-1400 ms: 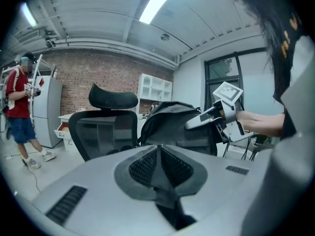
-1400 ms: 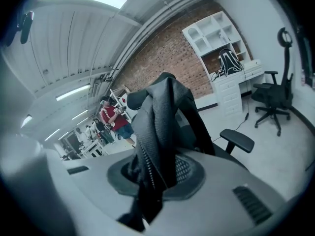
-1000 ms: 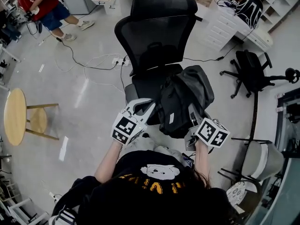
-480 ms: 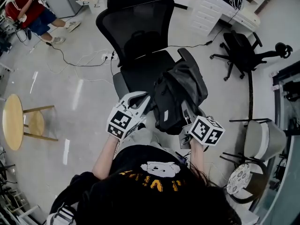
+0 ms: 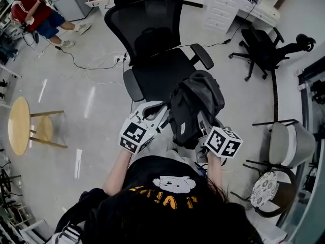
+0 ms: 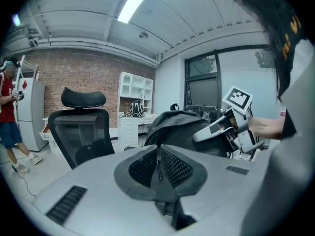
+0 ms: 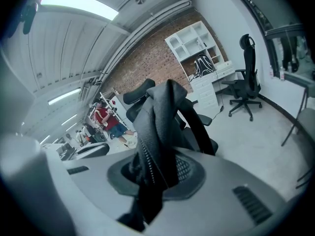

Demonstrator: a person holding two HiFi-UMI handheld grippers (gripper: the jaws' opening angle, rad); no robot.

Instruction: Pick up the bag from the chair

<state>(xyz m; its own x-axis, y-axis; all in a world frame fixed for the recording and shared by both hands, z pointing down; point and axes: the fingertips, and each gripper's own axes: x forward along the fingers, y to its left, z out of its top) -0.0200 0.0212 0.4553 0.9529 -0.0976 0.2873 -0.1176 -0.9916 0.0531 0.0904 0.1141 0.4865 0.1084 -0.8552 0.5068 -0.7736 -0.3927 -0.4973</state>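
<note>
A dark grey backpack (image 5: 195,108) hangs between my two grippers, just in front of the black mesh office chair (image 5: 157,75), whose seat is bare. My left gripper (image 5: 163,117) is at the bag's left side. In the left gripper view its jaws (image 6: 158,168) are shut, with a thin dark strap pinched between them and the bag's bulk (image 6: 177,129) beyond. My right gripper (image 5: 202,121) is at the bag's lower right. In the right gripper view it (image 7: 157,173) is shut on a fold of bag fabric and zipper (image 7: 162,127).
A person in red (image 5: 35,14) stands far left. A round wooden stool (image 5: 20,126) is at the left and cables (image 5: 101,65) trail on the floor. A second black chair (image 5: 264,44), white drawers (image 5: 223,11) and a grey chair (image 5: 287,146) stand on the right.
Both grippers have drawn back from the chair with the bag between them. The bag lay over the seat's front before; it now hangs off the seat.
</note>
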